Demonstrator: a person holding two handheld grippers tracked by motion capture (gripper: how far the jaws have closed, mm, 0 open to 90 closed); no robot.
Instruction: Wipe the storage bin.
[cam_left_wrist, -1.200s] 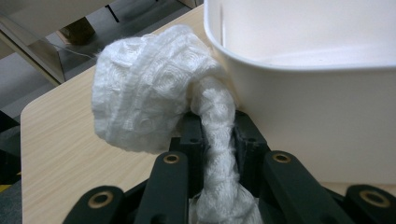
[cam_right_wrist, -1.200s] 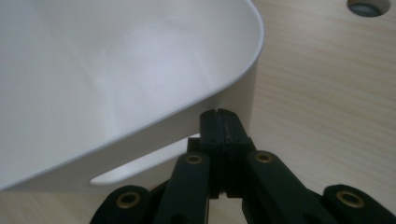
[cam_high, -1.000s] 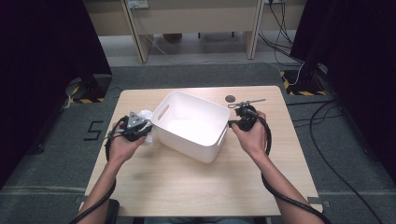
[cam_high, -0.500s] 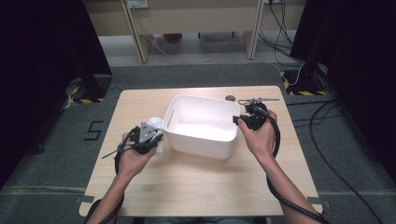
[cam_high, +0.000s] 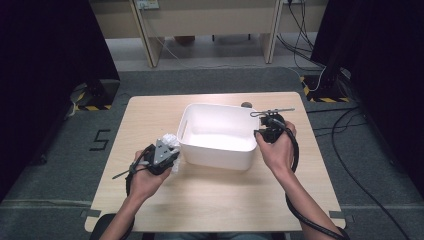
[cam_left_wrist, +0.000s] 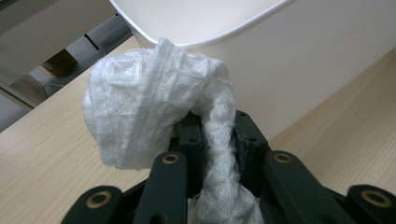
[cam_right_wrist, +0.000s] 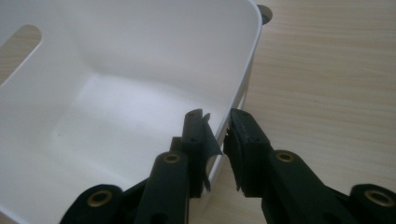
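Note:
A white plastic bin (cam_high: 216, 148) stands in the middle of the wooden table (cam_high: 210, 200). My right gripper (cam_high: 266, 130) straddles its right wall, one jaw inside and one outside, shut on the rim; in the right gripper view the gripper (cam_right_wrist: 217, 129) pinches the bin's wall (cam_right_wrist: 140, 60). My left gripper (cam_high: 169, 152) sits just left of the bin, shut on a bunched white knitted cloth (cam_high: 169, 141). In the left gripper view, the cloth (cam_left_wrist: 149, 102) bulges above the gripper (cam_left_wrist: 217, 128), close to the bin's outer wall (cam_left_wrist: 308, 60).
A small dark round thing (cam_high: 246, 105) lies on the table behind the bin, also seen in the right gripper view (cam_right_wrist: 265, 13). Cables trail from both grippers. Grey floor, desk legs and dark curtains surround the table.
The bin has swung from a skewed pose to sit square, held by my right gripper. My left gripper has drawn back toward the person with the cloth.

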